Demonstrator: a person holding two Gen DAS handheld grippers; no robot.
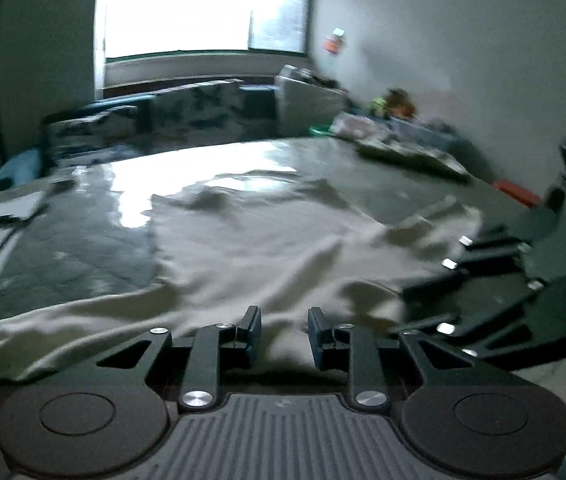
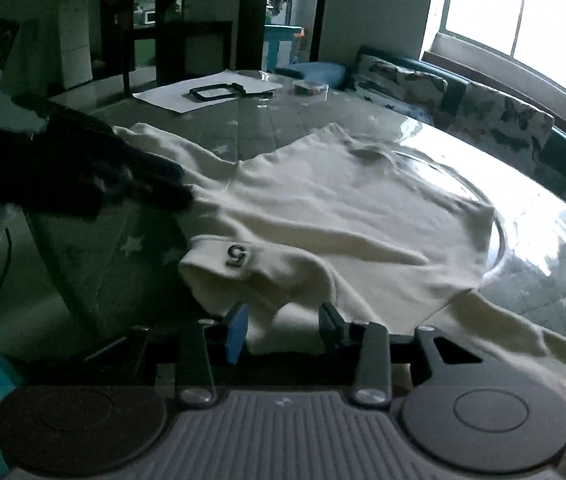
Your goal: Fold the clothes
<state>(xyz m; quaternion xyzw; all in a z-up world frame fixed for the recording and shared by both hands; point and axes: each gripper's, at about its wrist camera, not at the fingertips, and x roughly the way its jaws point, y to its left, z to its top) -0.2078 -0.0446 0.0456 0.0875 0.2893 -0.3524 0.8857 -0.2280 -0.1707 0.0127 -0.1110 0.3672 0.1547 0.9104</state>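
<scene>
1. A cream shirt [image 2: 323,208] lies spread and wrinkled on a round glass-topped table [image 2: 531,216], with a sleeve cuff bearing a dark "5" badge [image 2: 237,255] folded up at its near edge
2. The right gripper [image 2: 283,330] sits low at that near edge, jaws apart with cloth showing in the gap between them; nothing is pinched
3. The left gripper [image 1: 285,334] is over another edge of the shirt [image 1: 267,248], its jaws also apart and empty
4. From the left wrist view the right gripper [image 1: 457,252] shows blurred at the shirt's right side
5. A white sheet of paper [image 2: 207,90] with a black frame-shaped thing [image 2: 215,92] on it lies at the far side of the table, well apart from the shirt
6. A patterned sofa [image 2: 463,96] stands under a bright window [image 2: 523,12] beyond the table
</scene>
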